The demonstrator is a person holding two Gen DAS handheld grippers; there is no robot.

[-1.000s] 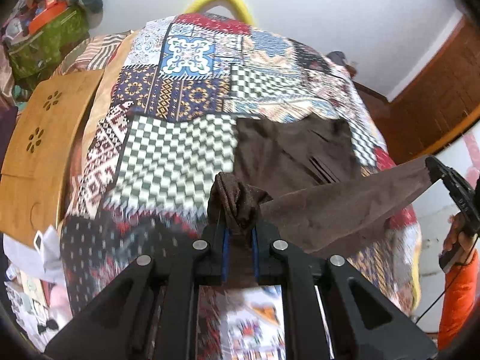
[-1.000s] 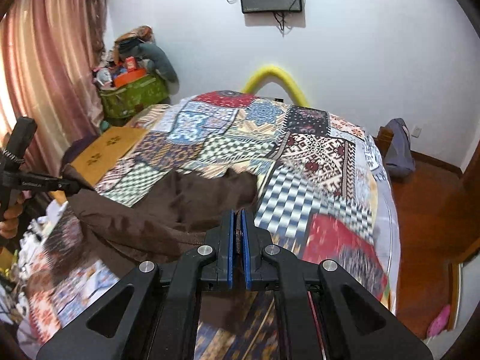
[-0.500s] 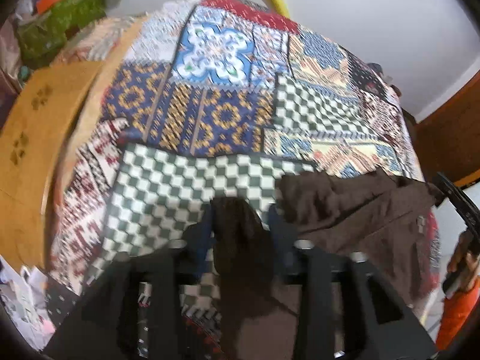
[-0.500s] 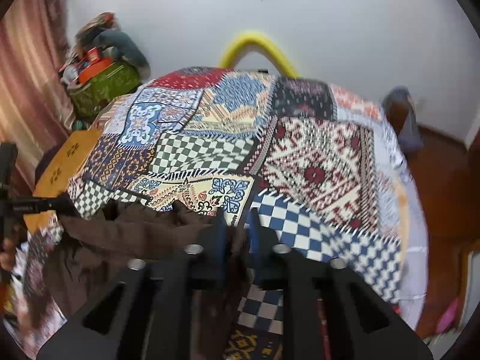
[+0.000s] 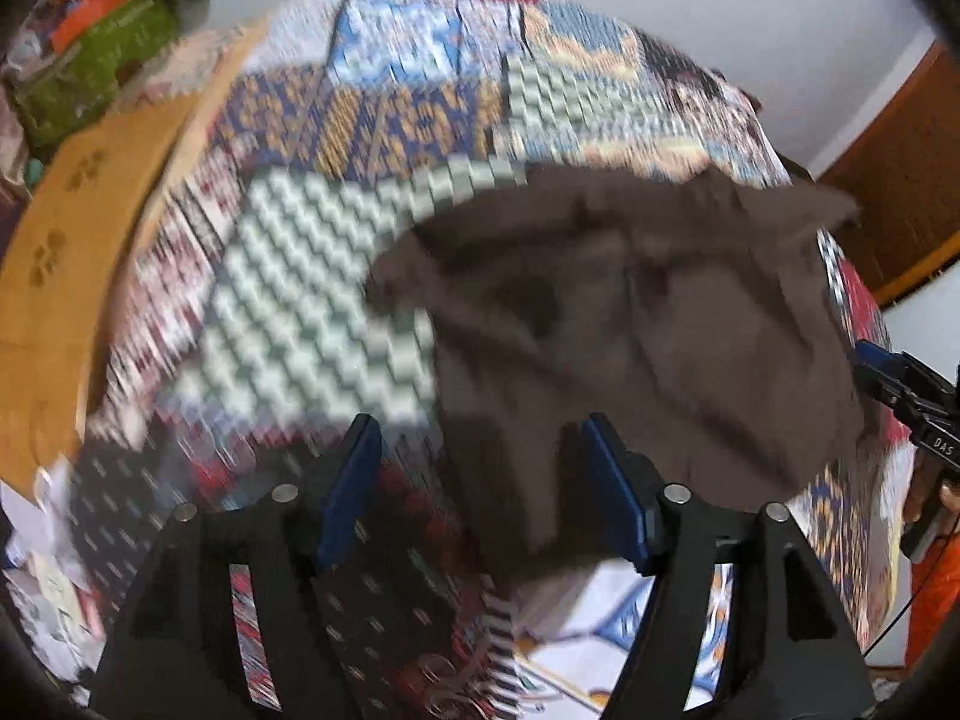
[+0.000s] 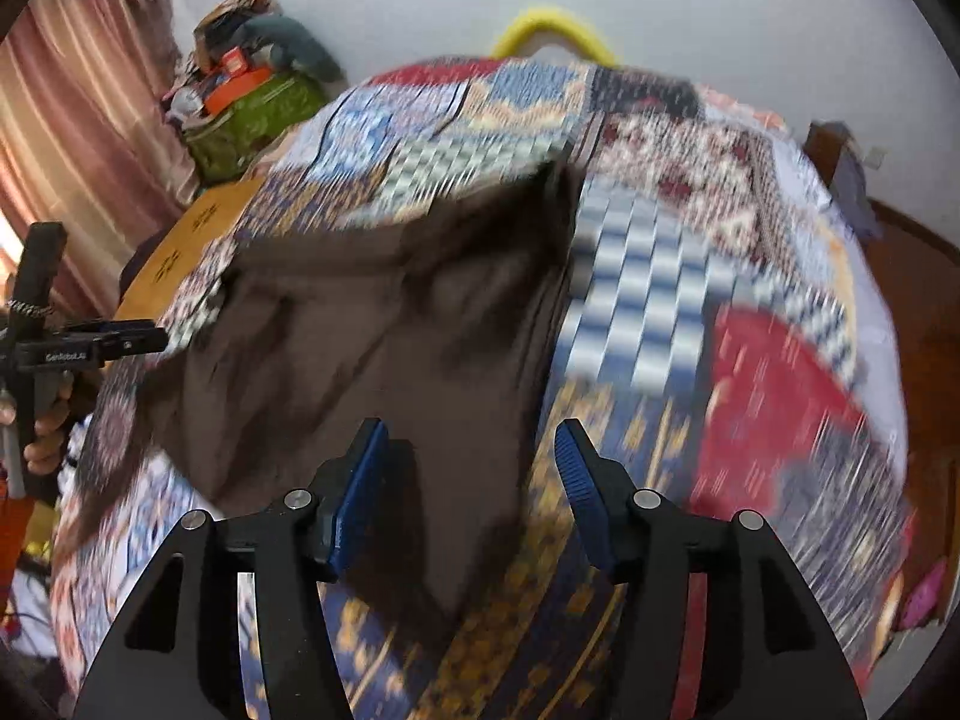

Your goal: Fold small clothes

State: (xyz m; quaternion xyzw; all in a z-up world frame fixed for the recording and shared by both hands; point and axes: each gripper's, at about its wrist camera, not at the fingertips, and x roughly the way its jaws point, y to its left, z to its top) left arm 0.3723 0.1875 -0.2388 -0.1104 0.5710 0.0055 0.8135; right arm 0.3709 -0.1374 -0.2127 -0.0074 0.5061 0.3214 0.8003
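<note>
A dark brown garment lies rumpled on the patchwork bedspread. My left gripper hovers over its near left corner, jaws opening; cloth lies between the blue pads but they do not press it. In the right wrist view the same brown garment spreads across the bedspread, and my right gripper is over its near right edge, jaws opening, pads clear of the cloth. Each gripper shows at the edge of the other's view: right gripper, left gripper. Both pictures are blurred.
A wooden board lies along the bed's left side. A green bag with clutter stands in the far corner by a pink curtain. A yellow hoop rises behind the bed. A wooden floor lies to the right.
Both grippers held the garment's corners lifted and taut; they have come down toward the bed, opened and let go. The garment now lies loose on the bedspread.
</note>
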